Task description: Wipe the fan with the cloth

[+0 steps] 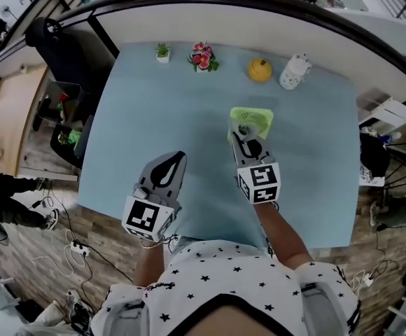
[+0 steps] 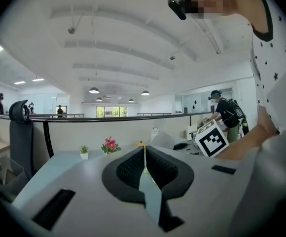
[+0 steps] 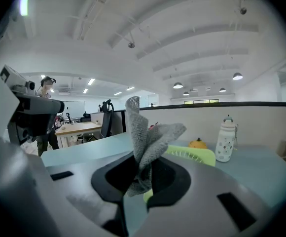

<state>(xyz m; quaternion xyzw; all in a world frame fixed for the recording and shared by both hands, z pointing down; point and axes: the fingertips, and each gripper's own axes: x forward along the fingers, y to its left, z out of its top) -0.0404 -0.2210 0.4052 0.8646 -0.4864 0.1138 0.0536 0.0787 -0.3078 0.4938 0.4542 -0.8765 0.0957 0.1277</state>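
A small lime-green fan [image 1: 253, 122] lies on the pale blue table [image 1: 154, 117], right of the middle. My right gripper [image 1: 242, 136] sits just in front of it, shut on a grey cloth [image 3: 145, 139] that sticks up crumpled from between the jaws. Behind the cloth, the right gripper view shows the green fan [image 3: 192, 154]. My left gripper [image 1: 176, 158] hovers over the table's near left part, jaws closed together with nothing between them, apart from the fan.
Along the table's far edge stand a small potted plant [image 1: 162, 52], a pink flower pot [image 1: 202, 57], a yellow round object [image 1: 260, 69] and a white bottle [image 1: 293, 71]. A black chair [image 1: 49, 37] stands far left; cables lie on the wooden floor [image 1: 56, 247].
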